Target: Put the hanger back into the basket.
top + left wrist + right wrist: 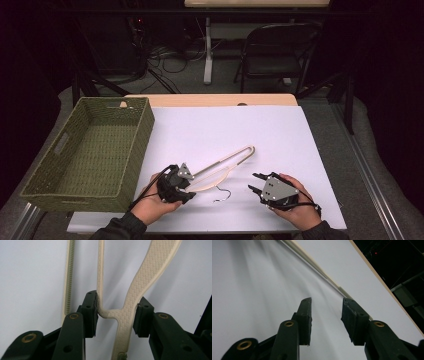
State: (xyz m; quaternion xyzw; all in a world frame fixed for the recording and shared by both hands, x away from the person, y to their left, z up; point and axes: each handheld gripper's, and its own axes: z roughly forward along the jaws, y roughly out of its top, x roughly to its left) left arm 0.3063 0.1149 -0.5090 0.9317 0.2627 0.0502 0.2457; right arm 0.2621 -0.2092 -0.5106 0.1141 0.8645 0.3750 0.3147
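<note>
Left claw [117, 312] grips one beige hanger [147, 272]; right claw [325, 315] empty.

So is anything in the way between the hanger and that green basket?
Nothing visible is. The left gripper has its jaws around the cream hanger, and the green basket sits right beside it on the left. Between them lies bare white table. The basket's near wall has to be cleared.

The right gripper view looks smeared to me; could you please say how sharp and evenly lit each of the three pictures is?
Right gripper view: the white table sheet is streaked with motion blur, the jaws sharper. Left gripper view: the cream hanger is crisp, its weave texture readable, with soft shadows. High view: the sheet is bright, the room behind dark, the green woven basket slightly soft.
</note>
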